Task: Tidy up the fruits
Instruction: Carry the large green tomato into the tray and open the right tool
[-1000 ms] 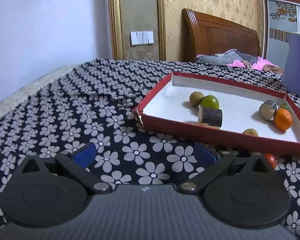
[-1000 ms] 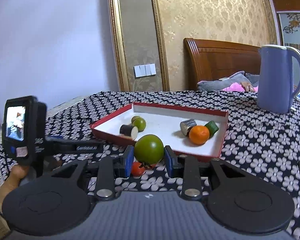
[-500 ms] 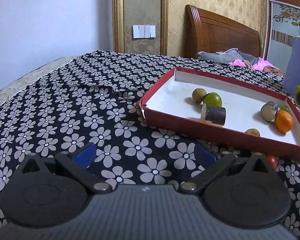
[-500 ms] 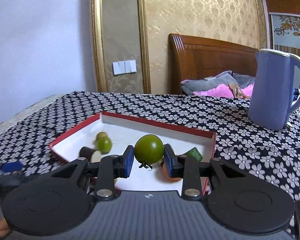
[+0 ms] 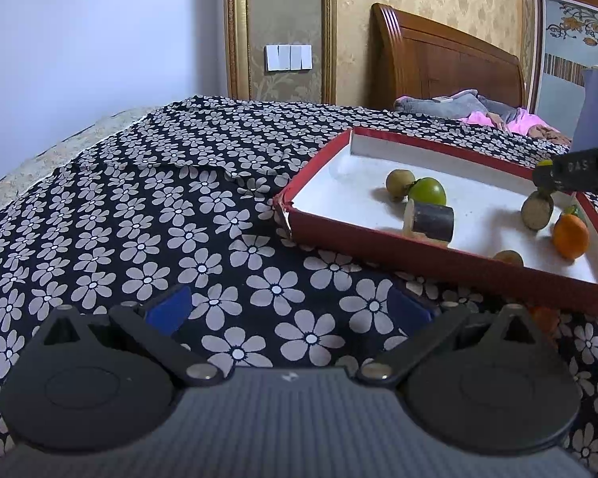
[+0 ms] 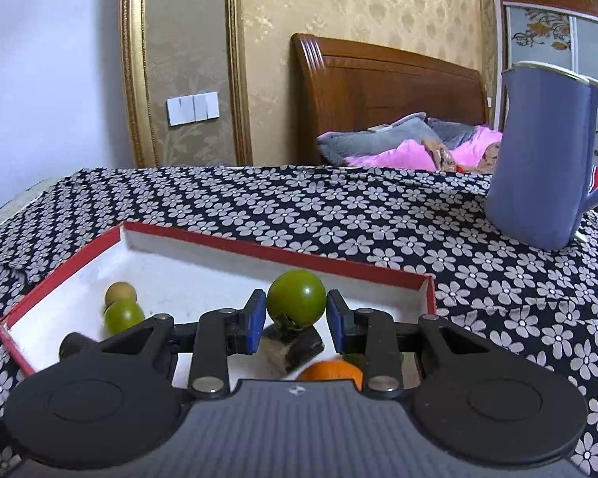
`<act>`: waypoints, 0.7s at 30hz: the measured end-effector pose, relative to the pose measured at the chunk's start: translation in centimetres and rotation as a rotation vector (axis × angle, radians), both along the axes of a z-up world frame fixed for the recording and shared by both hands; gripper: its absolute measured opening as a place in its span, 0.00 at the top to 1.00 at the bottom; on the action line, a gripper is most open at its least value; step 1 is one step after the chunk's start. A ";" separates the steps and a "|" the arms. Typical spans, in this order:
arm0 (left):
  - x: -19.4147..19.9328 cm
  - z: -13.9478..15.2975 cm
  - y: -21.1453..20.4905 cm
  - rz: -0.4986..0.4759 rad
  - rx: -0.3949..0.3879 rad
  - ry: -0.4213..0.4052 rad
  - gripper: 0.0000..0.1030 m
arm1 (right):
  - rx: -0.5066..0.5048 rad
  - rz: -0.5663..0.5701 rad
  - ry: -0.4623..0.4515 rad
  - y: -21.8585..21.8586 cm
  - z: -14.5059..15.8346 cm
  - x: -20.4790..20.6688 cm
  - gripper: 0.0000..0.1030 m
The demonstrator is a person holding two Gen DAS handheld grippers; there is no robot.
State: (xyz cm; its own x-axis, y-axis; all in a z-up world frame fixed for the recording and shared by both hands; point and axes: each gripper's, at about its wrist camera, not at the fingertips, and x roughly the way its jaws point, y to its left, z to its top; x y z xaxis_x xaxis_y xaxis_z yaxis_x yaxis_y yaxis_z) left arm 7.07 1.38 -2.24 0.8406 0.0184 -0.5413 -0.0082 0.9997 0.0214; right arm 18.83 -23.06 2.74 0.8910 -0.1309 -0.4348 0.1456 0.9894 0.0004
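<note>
Left wrist view: your left gripper [image 5: 287,310] sits low over the flowered tablecloth [image 5: 171,207], jaws spread wide and empty, near the red tray's [image 5: 450,263] front left corner. A second ago the tray's right end was clear; now your right gripper's finger pokes in over the tray's right side, above a brown cut fruit [image 5: 537,210]. A small red fruit [image 5: 544,316] lies on the cloth just outside the tray's front edge.

Right wrist view: your right gripper [image 6: 296,320] has the green tomato [image 6: 297,296] pinched between its blue pads [image 6: 256,320], jaws closed partway to the fruit's width. A second ago the tomato hung in front of the tray's near wall; now it's carried over the tray's right half, above a dark cut piece [image 6: 295,348] and an orange [image 6: 331,370]. I'd say you're ready to lower it and let go, best onto bare white floor towards the far wall. The blue kettle [image 6: 538,151] stands well apart, towards the table's far right.
</note>
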 end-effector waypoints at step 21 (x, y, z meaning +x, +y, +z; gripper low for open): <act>-1.3 0.8 0.3 0.019 -0.010 -0.076 0.00 | 0.013 0.072 -0.179 0.0 1.1 -14.7 0.45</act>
